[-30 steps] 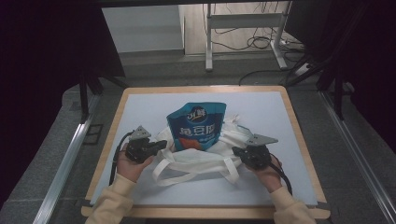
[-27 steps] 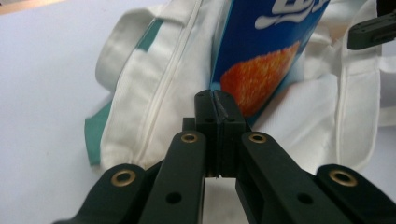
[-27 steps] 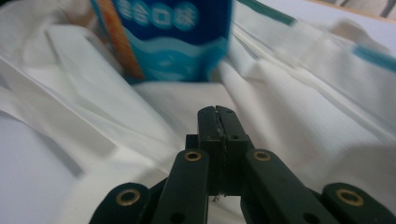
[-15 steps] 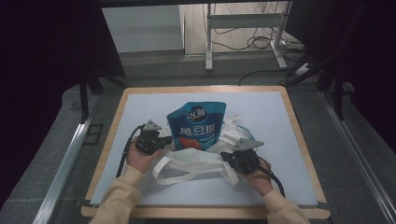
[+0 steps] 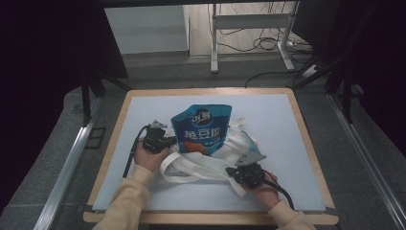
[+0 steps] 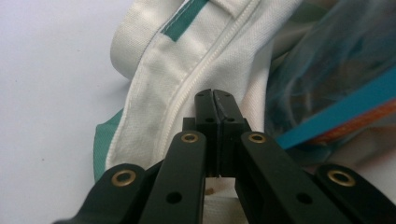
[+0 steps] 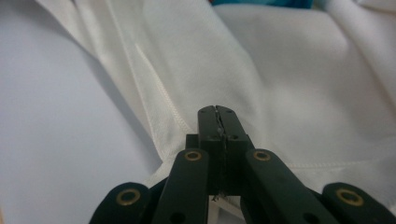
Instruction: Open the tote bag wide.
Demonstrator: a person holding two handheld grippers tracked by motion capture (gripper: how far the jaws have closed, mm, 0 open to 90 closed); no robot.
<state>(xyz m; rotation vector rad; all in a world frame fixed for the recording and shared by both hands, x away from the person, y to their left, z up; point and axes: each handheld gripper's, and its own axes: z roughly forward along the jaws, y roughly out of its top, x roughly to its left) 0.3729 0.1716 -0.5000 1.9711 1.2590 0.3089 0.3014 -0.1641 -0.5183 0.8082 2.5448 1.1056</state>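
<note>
Both grippers clamped onto a white cloth tote bag (image 5: 206,160) mid-table

The left gripper (image 5: 168,140) sits left of centre in the high view, jaws pressed together on the bag's zipper edge with the green trim; the right gripper (image 5: 238,170) is lower right, jaws pinched on a fold of the white fabric. A blue printed plastic snack pouch (image 5: 201,128) pokes up out of the bag toward the middle of the pale blue tabletop with a wooden rim (image 5: 297,129).
</note>
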